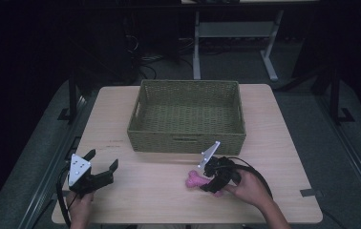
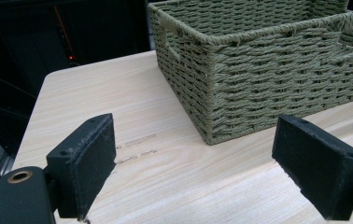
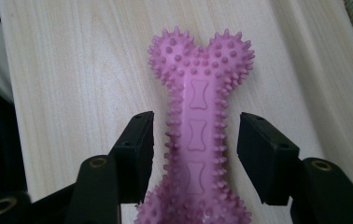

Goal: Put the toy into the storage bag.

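a pink spiked bone toy [image 3: 197,135] lay flat on the table [image 1: 274,143] near its front edge, right of centre. the right gripper [image 3: 194,144] straddled its shaft, fingers open and apart from it. the left gripper [image 1: 103,168] stood open by the front left corner. a woven basket [image 1: 186,141] sat behind.

Left gripper [image 1: 103,161] hovers with fingers [image 2: 83,163] spread wide; right gripper [image 1: 207,183] angled down, fingers [image 3: 135,149] parted.
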Motion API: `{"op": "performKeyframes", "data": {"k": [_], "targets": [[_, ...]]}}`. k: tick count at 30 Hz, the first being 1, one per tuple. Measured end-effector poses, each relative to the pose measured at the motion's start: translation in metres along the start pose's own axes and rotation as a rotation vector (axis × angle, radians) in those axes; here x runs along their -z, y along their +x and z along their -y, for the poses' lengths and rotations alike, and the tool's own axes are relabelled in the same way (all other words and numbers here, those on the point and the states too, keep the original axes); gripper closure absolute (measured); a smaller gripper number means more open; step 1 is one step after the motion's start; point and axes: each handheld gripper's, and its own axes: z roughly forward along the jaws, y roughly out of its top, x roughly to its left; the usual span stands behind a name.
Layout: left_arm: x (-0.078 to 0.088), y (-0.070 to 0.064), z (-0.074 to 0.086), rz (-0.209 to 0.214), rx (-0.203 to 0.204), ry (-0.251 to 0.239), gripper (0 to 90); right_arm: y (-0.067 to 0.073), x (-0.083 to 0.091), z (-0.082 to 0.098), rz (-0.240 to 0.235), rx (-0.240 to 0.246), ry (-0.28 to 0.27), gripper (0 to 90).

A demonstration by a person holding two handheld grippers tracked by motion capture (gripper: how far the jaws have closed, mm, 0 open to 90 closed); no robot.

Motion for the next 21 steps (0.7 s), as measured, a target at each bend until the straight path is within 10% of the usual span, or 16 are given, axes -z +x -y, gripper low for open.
{"op": "performKeyframes", "data": {"k": [21], "targets": [[0.0002,0.0014,0.0002,0.000,0.007,0.000,13.0,0.0003,-0.0086,-0.0027,0.003,0.018,0.043,56.6]]}}
